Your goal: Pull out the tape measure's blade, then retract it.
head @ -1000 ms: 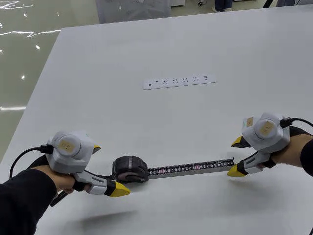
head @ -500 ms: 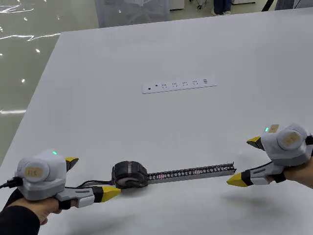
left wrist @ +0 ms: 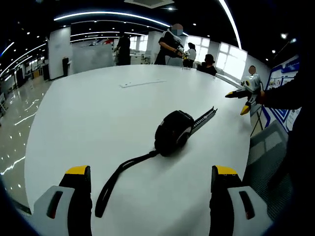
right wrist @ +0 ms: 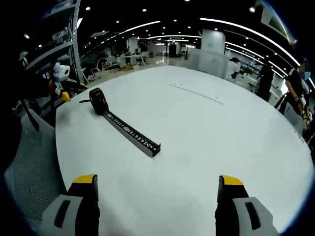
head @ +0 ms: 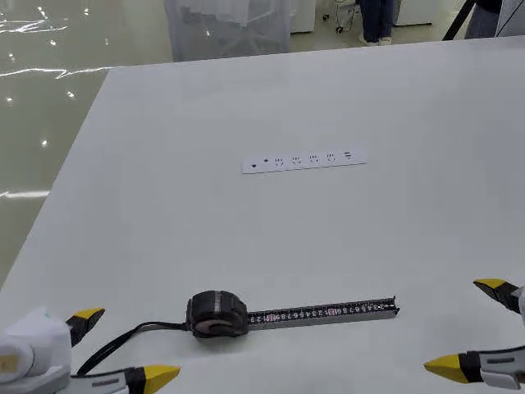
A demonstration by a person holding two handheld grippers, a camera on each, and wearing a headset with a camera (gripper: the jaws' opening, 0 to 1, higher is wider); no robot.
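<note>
**benchguy:** ok, head view first. Where's the tape measure (head: 217, 314) sitting?

**tapefan:** Near the front edge of the white table (head: 246, 230), black, lying on its side. The blade (head: 324, 312) is run out flat on the table to its right. A black wrist strap (head: 105, 351) trails off its left side toward the left gripper (head: 125, 345). That gripper is down in the bottom left corner with its yellow tips spread wide and nothing between them. The right gripper (head: 467, 325) is at the bottom right, also spread and empty. It's a bit past the blade's hook end (head: 394, 308) and not touching it. Further back, a white power strip (head: 303, 160) lies flat mid-table.

**benchguy:** and the left gripper view?

**tapefan:** Jaws wide apart at the bottom, released, gripping nothing. The tape measure is straight ahead between them but well clear. The strap snakes back toward the camera and the blade points away to the upper right. The right gripper shows past the blade's far end, near the table's edge, held in a hand. A few people (left wrist: 167, 49) stand beyond the far side of the table.

**benchguy:** right gripper view?

**tapefan:** Same deal, jaws spread wide and empty. The hook end is the nearest bit, ahead and a little left of centre, apart from both tips. From there the blade runs up-left to the tape measure. The left gripper sits beyond that, by the table's edge. The power strip's off toward the upper right.
</note>
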